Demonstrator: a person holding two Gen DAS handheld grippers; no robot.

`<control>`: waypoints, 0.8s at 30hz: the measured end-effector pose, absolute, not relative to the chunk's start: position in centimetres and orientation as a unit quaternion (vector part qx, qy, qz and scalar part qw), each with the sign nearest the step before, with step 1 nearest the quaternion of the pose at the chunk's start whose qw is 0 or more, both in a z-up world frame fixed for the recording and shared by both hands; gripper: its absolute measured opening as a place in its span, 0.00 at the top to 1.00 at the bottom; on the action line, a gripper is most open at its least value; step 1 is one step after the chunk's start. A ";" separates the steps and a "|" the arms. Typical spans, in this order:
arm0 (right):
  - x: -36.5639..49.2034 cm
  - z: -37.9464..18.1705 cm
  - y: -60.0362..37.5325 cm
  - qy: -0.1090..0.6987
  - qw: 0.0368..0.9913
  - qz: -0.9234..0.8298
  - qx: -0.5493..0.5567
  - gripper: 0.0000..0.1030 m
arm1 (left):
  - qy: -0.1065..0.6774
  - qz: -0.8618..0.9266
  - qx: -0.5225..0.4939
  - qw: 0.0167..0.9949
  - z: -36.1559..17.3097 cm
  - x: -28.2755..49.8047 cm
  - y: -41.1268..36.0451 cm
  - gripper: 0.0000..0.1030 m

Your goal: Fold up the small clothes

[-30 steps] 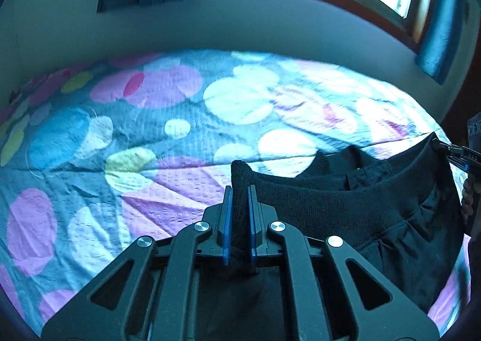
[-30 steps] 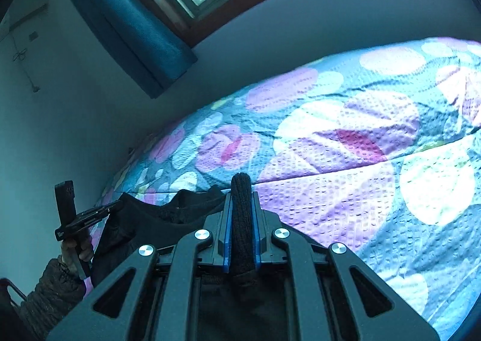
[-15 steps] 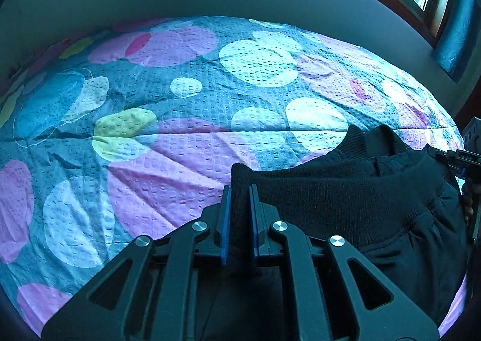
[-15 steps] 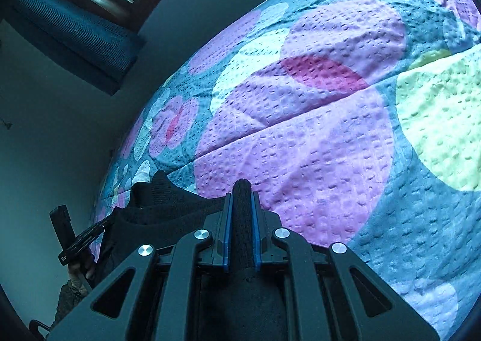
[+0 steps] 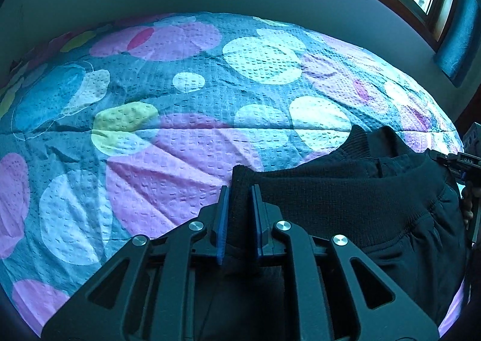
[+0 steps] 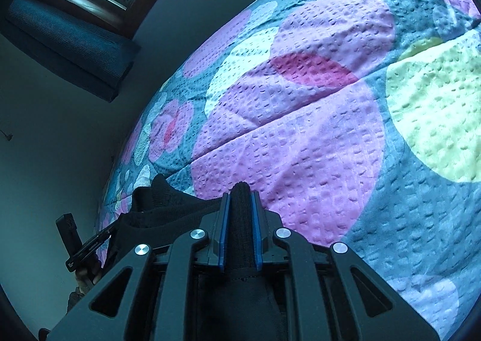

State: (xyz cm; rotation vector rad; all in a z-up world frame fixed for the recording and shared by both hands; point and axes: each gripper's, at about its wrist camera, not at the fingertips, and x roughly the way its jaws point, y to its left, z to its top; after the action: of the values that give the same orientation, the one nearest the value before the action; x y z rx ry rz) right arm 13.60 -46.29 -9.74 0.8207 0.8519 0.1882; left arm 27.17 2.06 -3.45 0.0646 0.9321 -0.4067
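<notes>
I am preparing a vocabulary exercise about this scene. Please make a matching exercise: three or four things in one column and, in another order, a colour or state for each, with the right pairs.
Things:
1. left gripper
2. black garment
3. bedspread
4. curtain

States:
A. dark blue, beside the window
B. shut on the ribbed waistband
C. stretched between two grippers
D. covered with coloured circles

Pairs: 1-B, 2-C, 3-D, 4-A
</notes>
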 end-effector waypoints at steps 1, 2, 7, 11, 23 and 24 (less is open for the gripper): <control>13.5 -9.7 -46.4 0.401 0.826 0.087 0.386 0.87 | 0.447 -0.193 0.032 0.873 -3.5 27.2 2.1 0.84; 13.4 -9.6 -46.5 0.400 0.826 0.085 0.387 0.87 | 0.447 -0.191 0.033 0.873 -3.5 27.2 2.1 0.83; 12.6 -9.3 -47.3 0.393 0.826 0.070 0.398 0.83 | 0.443 -0.174 0.040 0.878 -3.0 26.9 2.3 0.68; 11.2 -8.6 -48.4 0.383 0.829 0.044 0.404 0.82 | 0.445 -0.160 0.027 0.881 -2.1 25.6 3.3 0.41; 5.7 -4.1 -45.6 0.343 0.832 0.071 0.430 0.64 | 0.449 -0.127 0.019 0.884 -1.3 16.8 8.7 0.14; 6.0 -3.7 -44.2 0.344 0.830 0.090 0.429 0.62 | 0.451 -0.124 0.011 0.884 -1.4 16.0 9.4 0.14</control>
State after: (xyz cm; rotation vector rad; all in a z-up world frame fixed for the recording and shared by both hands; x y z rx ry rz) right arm 5.97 -44.22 -3.70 0.9095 0.7303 0.1909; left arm 15.97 9.39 -1.36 0.0238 0.9391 -0.2587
